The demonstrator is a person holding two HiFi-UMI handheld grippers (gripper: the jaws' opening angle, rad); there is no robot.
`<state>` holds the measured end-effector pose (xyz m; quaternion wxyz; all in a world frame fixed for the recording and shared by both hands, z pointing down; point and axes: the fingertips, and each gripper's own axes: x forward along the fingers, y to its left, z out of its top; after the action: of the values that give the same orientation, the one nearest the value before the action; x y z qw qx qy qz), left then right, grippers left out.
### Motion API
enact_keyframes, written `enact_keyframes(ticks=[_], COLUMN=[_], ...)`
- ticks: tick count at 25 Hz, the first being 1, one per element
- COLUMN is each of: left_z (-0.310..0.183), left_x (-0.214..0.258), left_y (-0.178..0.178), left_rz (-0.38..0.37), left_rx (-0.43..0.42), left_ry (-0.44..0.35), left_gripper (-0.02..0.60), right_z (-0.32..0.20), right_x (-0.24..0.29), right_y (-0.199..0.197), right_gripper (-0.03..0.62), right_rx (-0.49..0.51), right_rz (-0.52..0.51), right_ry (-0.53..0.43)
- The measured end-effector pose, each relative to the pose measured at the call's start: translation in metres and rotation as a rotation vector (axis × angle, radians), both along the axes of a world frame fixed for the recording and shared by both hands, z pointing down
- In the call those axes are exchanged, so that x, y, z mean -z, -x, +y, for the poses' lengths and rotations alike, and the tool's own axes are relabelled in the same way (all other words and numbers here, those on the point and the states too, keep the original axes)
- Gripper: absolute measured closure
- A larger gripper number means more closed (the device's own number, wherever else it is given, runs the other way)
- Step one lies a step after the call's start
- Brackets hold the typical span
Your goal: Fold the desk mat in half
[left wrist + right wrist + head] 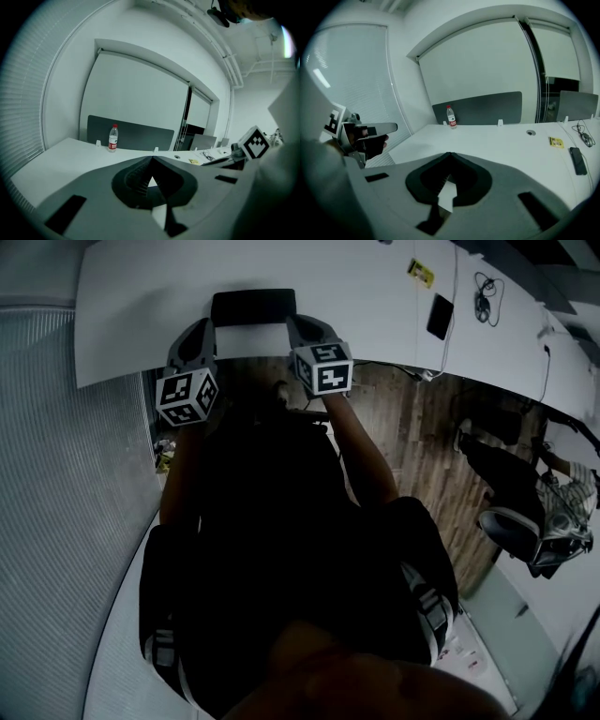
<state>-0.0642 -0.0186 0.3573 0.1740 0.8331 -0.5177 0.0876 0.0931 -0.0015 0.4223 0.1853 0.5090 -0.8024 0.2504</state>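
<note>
In the head view a dark rectangular desk mat (252,306) lies on the white desk (141,306), just past the near edge. My left gripper (202,332) reaches to its left end and my right gripper (298,326) to its right end. Both gripper views look level across the desk and the mat does not show in them. The left gripper (151,161) has its dark pads meeting at the tip with nothing seen between them. The right gripper (450,157) stands the same way. Whether either tip touches the mat is hidden.
A water bottle (112,138) stands before a grey divider panel (140,136) at the desk's far side. A phone (439,317), a yellow card (421,273) and a cable (485,285) lie to the right. An office chair (525,531) stands on the wooden floor at right.
</note>
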Motion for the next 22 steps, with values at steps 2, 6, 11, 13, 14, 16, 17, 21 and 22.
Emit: enact_keyframes(ticks=[2,6,11,13,14,16,17,21,22], left_z=[0.002,0.009,0.019,0.025,0.028,0.033,0.036,0.046,0.049], left_x=[0.002,0.008,0.028,0.037,0.040,0.043,0.044,0.051,0.052], left_y=[0.007,0.020,0.035,0.041,0.043,0.047,0.048,0.046,0.045], left_rz=[0.007,0.020,0.018,0.027,0.035,0.050,0.055,0.051,0.053], left_rx=[-0.004,-0.008,-0.027,-0.026,-0.024,-0.021,-0.024,-0.050,-0.059], left_ry=[-0.010,-0.019,-0.071,-0.095,-0.103,-0.116,-0.120,-0.111,-0.112], left_gripper=[0.577,0.577,0.577,0.577,0.577,0.577,0.577,0.577,0.577], right_z=[0.004,0.011,0.023,0.032,0.036,0.044,0.046,0.053,0.055], right_x=[0.006,0.019,0.042,0.048,0.051,0.059,0.062,0.071,0.072], right_y=[0.008,0.024,0.045,0.052,0.055,0.061,0.063,0.066,0.068], right_gripper=[0.592,0.592,0.592,0.592,0.592,0.592,0.592,0.592,0.592], right_rx=[-0.011,-0.048,-0.071,-0.079,-0.084,-0.097,-0.104,-0.131,-0.134], right_rz=[-0.004,-0.023,-0.035,-0.045,-0.049,-0.055,-0.054,-0.062,-0.070], right_ry=[-0.011,-0.027,-0.081,-0.092,-0.099,-0.119,-0.131,-0.163,-0.170])
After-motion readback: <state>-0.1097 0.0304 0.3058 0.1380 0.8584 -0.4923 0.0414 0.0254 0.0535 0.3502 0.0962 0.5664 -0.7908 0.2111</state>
